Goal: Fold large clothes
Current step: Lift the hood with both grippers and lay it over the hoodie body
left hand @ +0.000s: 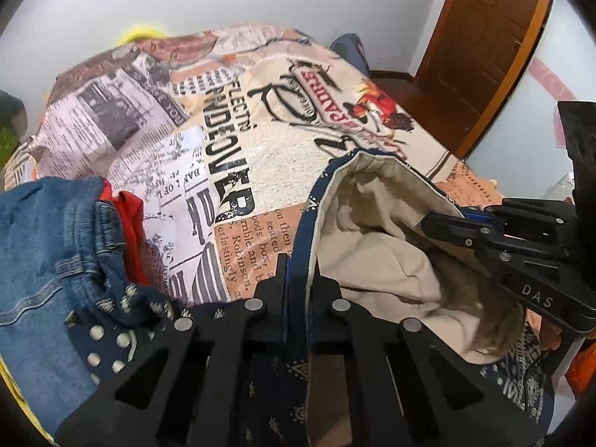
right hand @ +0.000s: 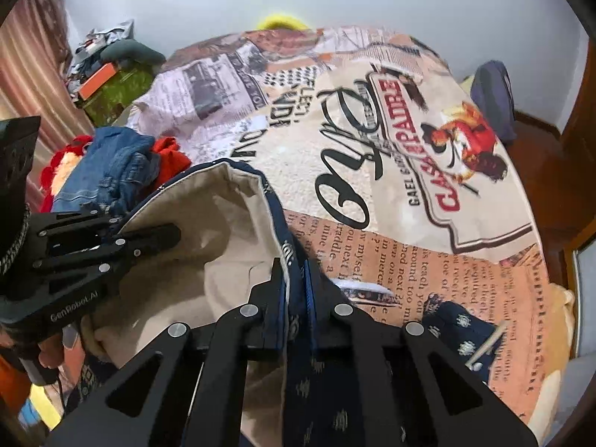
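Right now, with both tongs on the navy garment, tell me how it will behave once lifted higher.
The navy garment is probably floppy: its cream lining sags in soft folds between the left tongs and right tongs. It likely drapes, not holds shape. The clamped hem looks thin, so it may slip.

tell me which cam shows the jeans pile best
The right wrist view: the jeans lie whole, ringed by red clothes. In the left wrist view the jeans are cut by the frame edge.
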Demonstrator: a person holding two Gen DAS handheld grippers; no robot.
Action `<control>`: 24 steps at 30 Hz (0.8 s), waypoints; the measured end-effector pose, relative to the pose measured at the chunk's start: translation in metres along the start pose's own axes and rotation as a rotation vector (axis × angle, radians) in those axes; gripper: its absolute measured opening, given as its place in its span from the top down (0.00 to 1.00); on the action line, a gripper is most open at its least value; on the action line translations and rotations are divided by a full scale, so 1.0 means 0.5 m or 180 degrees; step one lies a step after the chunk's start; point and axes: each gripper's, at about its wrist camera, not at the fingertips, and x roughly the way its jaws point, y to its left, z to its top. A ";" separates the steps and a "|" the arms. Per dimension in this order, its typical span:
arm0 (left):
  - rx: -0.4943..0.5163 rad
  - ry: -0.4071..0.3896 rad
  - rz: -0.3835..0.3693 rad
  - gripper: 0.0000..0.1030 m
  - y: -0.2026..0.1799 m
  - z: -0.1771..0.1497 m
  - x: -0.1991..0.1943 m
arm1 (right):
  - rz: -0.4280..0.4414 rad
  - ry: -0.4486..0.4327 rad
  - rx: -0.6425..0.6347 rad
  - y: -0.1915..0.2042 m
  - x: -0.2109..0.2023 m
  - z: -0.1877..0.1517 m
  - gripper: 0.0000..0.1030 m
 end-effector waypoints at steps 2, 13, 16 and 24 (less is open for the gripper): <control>0.0048 -0.0065 0.0007 0.95 -0.013 -0.005 -0.031 | 0.0012 -0.0066 -0.0053 0.012 -0.030 -0.003 0.93; 0.0030 -0.0264 -0.0427 0.95 -0.080 -0.093 -0.197 | 0.0192 -0.0245 -0.0176 0.072 -0.187 -0.085 0.94; 0.0038 -0.0217 -0.0450 0.95 -0.093 -0.132 -0.214 | 0.0224 -0.0184 -0.0259 0.093 -0.209 -0.120 0.94; 0.0086 0.0113 -0.0515 0.95 -0.112 -0.251 -0.218 | 0.0284 0.0155 -0.0458 0.127 -0.218 -0.207 0.93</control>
